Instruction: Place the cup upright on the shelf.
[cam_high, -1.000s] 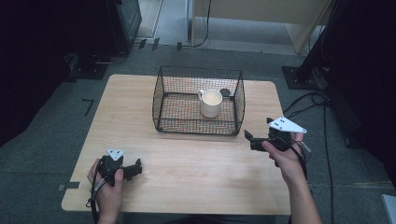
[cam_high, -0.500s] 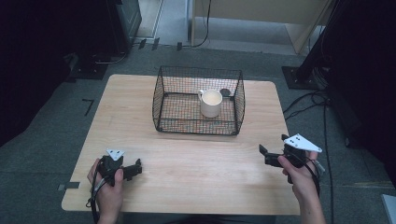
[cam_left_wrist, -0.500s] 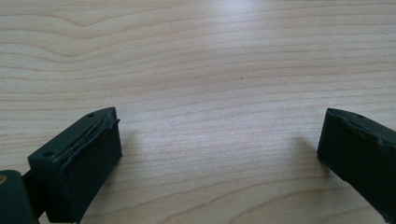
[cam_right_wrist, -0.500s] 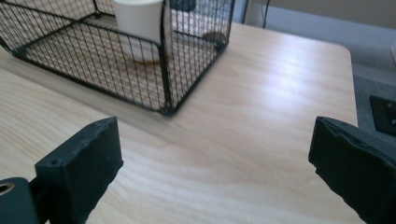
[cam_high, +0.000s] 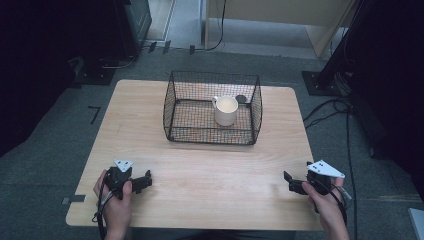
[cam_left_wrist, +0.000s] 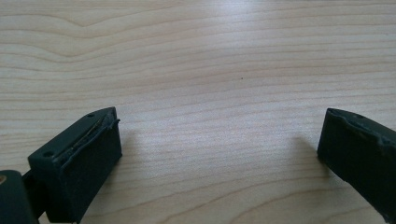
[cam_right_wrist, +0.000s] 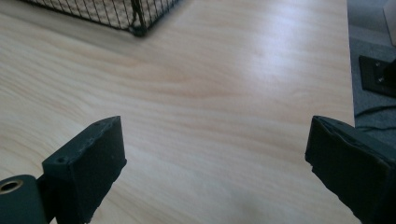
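Observation:
A black wire basket (cam_high: 173, 107) stands on the far half of the wooden table (cam_high: 210, 165). Inside it, toward the right, a white mug (cam_high: 225, 110) stands upright, and a small dark round thing (cam_high: 241, 99) lies behind the mug. My left gripper (cam_high: 146, 181) rests low over the table's near left, held in a hand, jaws wide apart with bare wood between them (cam_left_wrist: 219, 140). My right gripper (cam_high: 290, 182) is at the near right, near the table's right edge, also open and empty (cam_right_wrist: 215, 154). A corner of the basket (cam_right_wrist: 135, 23) shows at the top of the right gripper view.
Grey carpet surrounds the table. Black stands (cam_high: 320, 80) and cables (cam_high: 345, 130) lie to the right of it, dark equipment (cam_high: 130, 25) at the back left. Bare wood spans between the basket and both grippers.
My right gripper has drawn back from beside the basket's right side toward me, down to the table's near right. The left gripper has stayed in place.

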